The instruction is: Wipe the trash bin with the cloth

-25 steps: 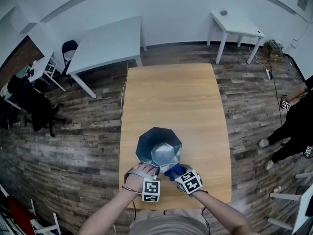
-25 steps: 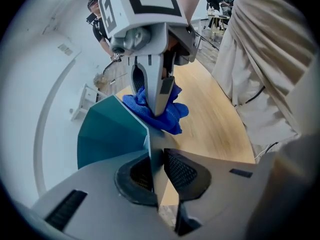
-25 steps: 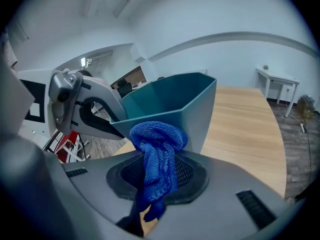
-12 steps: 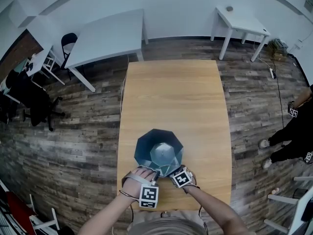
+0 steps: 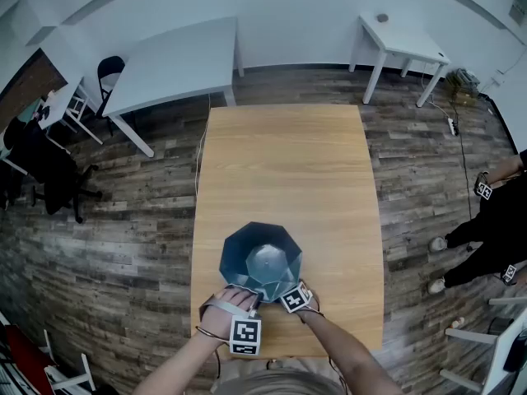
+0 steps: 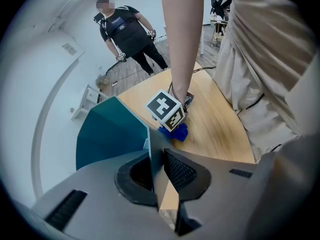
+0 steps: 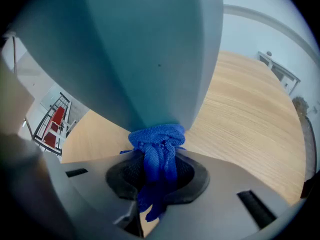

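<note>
Fingers (image 7: 125, 176) of the right gripper (image 7: 158, 170) closed tight on a bunched blue knitted cloth (image 7: 157, 143), which presses against the lower outer wall of the faceted teal plastic trash bin (image 7: 150, 54); left gripper (image 6: 159, 176) clamped on the bin's near wall at the rim; bin standing near the front edge of the light wooden table (image 5: 288, 163).

The right gripper (image 7: 156, 176) has its jaws closed on a bunched blue cloth (image 7: 159, 144), whose knotted front presses against the lower wall of the grey-blue trash bin (image 7: 145, 49) that fills the upper view, with the wooden worktop (image 7: 245, 119) stretching to its far edge on the right.
</note>
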Available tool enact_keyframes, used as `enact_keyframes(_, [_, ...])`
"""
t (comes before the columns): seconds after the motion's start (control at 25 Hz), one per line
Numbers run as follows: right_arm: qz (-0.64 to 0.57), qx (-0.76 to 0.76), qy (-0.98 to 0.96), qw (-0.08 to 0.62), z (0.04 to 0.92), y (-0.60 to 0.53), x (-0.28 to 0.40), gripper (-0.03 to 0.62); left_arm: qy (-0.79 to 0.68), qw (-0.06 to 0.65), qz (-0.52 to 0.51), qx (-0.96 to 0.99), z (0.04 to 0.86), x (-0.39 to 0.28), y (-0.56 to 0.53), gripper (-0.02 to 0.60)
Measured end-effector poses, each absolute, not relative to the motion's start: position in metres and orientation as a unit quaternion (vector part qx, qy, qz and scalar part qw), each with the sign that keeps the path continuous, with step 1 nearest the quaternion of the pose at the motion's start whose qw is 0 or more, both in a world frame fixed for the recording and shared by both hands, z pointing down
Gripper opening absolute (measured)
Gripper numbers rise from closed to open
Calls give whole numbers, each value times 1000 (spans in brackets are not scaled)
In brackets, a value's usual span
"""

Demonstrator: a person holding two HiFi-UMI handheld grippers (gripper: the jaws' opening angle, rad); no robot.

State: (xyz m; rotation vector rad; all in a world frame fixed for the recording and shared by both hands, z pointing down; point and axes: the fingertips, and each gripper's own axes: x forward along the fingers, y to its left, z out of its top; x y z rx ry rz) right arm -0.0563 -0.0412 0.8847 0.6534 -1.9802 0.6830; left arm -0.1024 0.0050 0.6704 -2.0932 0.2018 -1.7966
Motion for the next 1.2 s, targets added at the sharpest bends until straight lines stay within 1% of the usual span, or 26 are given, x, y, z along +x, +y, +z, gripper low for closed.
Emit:
enact_keyframes(0.24, [272,255,-817,439,843,-31,-37,75,90,166,-643,-742,672,-100,8,49])
enact_keyframes(0.44, [266,268,-843,382,781,-20,-13,75,107,136,-640,-749,671,-85,9,49])
enact_keyframes(0.76, [261,280,-873,301,684,-6,0,75,138,100,-624,-762,666,-64,1,49])
enact_keyframes(0.92, [267,288,-874,286,659,-4,1,75,141,84,-611,-774,660,-57,-1,48])
enact_keyframes(1.2, [282,275,-877,276,642,-2,-24,75,143,86,-613,-772,659,-58,-3,48])
